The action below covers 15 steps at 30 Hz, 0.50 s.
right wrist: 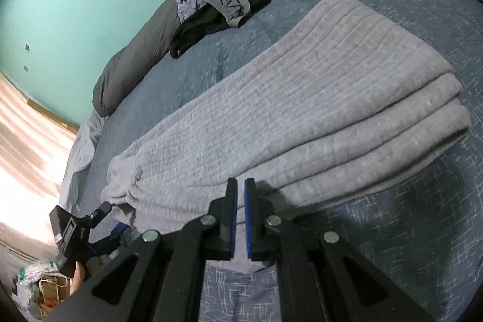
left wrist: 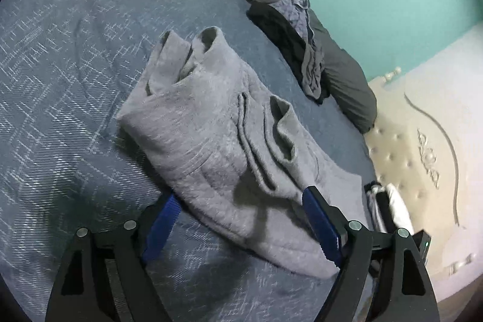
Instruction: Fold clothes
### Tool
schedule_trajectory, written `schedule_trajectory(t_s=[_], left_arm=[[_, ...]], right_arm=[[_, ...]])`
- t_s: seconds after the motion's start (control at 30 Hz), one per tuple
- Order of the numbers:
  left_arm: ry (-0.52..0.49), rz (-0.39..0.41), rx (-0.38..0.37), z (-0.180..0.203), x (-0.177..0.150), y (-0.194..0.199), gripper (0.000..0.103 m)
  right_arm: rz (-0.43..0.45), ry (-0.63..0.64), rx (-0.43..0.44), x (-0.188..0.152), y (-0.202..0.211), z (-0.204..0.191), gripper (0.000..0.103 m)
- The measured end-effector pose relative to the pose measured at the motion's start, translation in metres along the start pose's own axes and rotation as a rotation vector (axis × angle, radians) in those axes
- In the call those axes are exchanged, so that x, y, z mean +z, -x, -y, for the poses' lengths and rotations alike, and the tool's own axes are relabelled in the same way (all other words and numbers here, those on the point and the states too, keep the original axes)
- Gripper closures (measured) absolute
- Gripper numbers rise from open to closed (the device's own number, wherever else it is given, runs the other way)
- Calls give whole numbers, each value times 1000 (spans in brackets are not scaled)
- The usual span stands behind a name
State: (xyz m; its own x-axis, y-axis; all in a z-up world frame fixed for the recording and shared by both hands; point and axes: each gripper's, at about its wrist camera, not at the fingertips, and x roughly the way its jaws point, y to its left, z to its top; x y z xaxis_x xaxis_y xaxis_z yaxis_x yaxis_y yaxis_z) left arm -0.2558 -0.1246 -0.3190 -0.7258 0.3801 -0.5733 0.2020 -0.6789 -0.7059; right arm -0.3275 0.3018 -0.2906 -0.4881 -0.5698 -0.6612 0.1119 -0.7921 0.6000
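Note:
A grey quilted garment (left wrist: pixel 217 135) lies folded into a long strip on the blue patterned bedspread (left wrist: pixel 60 65). In the right wrist view the garment (right wrist: pixel 302 110) shows several stacked layers along its near edge. My left gripper (left wrist: pixel 241 195) is open, its blue-padded fingers on either side of the garment's near end. My right gripper (right wrist: pixel 241 183) is shut on the garment's near edge, with grey fabric showing between the pads (right wrist: pixel 249 219).
A heap of dark and grey-blue clothes (left wrist: pixel 299 35) lies near the far edge, against a dark grey duvet roll (left wrist: pixel 341 71); the heap also shows in the right wrist view (right wrist: pixel 223 2). A teal wall is behind. A cream headboard (left wrist: pixel 422 141) is at right. The other gripper's body (right wrist: pixel 78 234) shows at lower left.

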Motion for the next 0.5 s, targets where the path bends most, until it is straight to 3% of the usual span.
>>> schedule_trajectory(t_s=[0.33,0.5], left_arm=[[123,40,-5,-7,13,-21,15],[93,49,46,-1,13,-17,16]], right_arm=[[18,-46,40,6,6,10,100],[21,-67,55,7,8,15,100]])
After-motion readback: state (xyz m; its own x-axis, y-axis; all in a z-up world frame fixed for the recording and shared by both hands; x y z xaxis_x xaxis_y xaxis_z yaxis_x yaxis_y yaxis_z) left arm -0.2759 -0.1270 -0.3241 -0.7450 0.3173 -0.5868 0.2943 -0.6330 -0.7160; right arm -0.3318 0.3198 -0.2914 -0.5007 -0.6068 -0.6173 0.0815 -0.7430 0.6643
